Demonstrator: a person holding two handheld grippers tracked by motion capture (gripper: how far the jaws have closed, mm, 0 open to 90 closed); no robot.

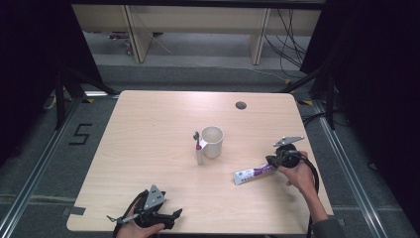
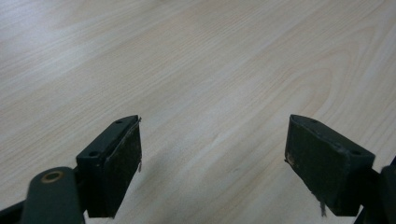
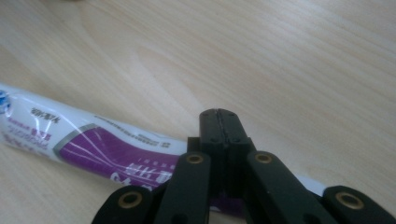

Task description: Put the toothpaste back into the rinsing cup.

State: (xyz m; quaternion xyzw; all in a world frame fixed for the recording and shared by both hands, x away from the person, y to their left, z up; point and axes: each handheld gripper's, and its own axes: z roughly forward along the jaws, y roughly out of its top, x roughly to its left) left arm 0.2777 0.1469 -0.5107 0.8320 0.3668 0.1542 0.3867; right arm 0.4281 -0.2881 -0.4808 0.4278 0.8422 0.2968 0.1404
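A white and purple toothpaste tube lies flat on the wooden table, right of centre. My right gripper is at the tube's right end, jaws pressed together. In the right gripper view the shut jaws sit just over the tube, with nothing seen between them; whether they touch it I cannot tell. A white cup stands mid-table, and a toothbrush leans upright against its left side. My left gripper rests near the front edge, open over bare wood.
A small round cable hole sits near the table's far edge. Beyond the table are wooden furniture legs and loose cables on the floor. Dark frames stand at both sides. A floor marking reads 5 at the left.
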